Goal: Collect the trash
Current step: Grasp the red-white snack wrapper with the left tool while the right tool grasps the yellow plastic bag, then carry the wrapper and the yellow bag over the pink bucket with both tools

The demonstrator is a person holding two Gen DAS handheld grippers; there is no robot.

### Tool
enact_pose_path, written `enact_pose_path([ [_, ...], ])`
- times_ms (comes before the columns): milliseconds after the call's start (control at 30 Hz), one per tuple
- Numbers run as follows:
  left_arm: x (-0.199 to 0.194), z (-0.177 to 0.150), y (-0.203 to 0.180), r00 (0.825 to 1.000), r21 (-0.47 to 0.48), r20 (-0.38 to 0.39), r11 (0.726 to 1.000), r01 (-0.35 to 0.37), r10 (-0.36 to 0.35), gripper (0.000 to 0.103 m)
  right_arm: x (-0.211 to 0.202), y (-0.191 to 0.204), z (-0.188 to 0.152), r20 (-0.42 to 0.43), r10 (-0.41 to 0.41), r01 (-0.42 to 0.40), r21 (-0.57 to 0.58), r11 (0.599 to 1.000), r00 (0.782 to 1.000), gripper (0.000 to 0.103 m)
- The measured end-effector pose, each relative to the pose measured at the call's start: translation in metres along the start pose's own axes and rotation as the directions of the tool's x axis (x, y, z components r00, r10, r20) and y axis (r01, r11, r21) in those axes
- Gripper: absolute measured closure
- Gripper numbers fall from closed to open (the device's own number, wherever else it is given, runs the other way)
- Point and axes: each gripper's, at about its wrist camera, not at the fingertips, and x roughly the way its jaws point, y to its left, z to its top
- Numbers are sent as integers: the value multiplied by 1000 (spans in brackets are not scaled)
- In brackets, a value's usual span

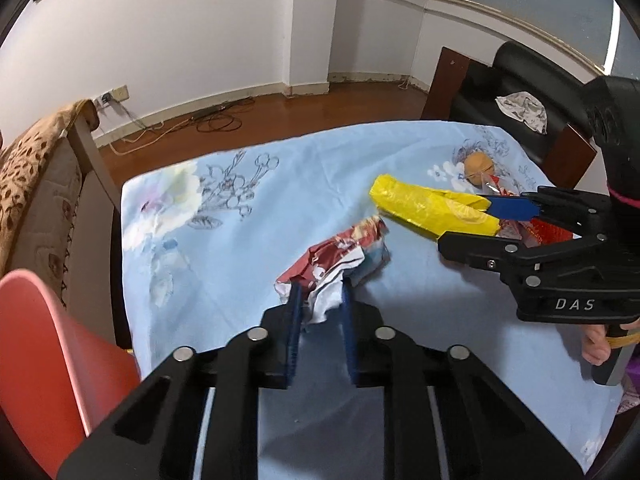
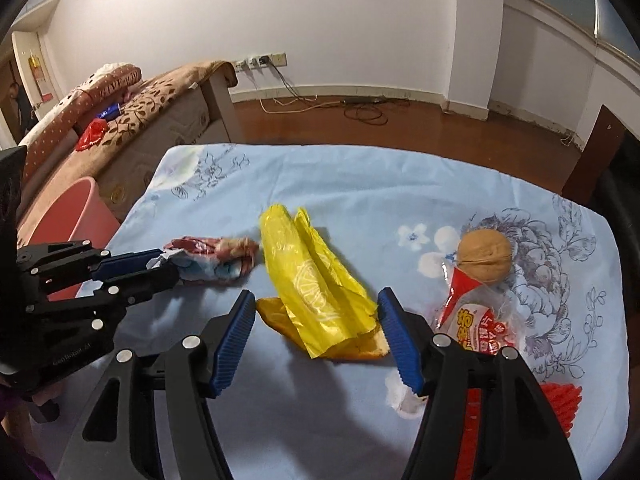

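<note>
**On the blue floral cloth: one wrapper pinched, one bag still to take**

In the left wrist view, your left gripper (image 1: pixel 320 304) is clamped on the near edge of the crumpled red-and-white wrapper (image 1: pixel 340 256), which lies on the desk (image 1: pixel 240 220). The pinch catches only a loose fold, so lift slowly and watch that the paper does not slip out. The pink bin (image 1: pixel 48 340) stands just off the desk's left edge; carry the wrapper there in a low arc.

In the right wrist view, your right gripper (image 2: pixel 316 336) stands wide apart with the near end of the yellow plastic bag (image 2: pixel 312 280) between its pads, not yet pressed. Settle lower so both layers fall inside before you close. Keep clear of the walnut (image 2: pixel 484 254) and the red snack packet (image 2: pixel 476 316) just beside the right finger.
</note>
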Motion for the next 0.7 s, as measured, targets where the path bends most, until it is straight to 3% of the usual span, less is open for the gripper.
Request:
enact_pose_path([
  [67, -2, -2, -1, 1000, -10, 2, 1000, 5, -5, 93, -1, 1, 0, 2, 5, -5, -3, 1000, 1000, 50],
  [167, -11, -5, -2, 1000, -29, 15, 999, 14, -13, 94, -6, 3, 1, 1, 16, -16, 3, 1000, 1000, 78],
  [200, -16, -6, -4, 1000, -38, 22, 999, 17, -16, 94, -7, 3, 2, -6, 14, -14, 4, 1000, 1000, 94],
  [300, -30, -10, -6, 999, -65, 42, 998, 23, -20, 94, -10, 5, -3, -14, 23, -23, 26, 999, 1000, 94],
  [700, -86, -37, -10, 996, -150, 93, 989, 17, -3, 94, -72, 42, -29, 92, 77, -82, 51, 995, 993, 95],
])
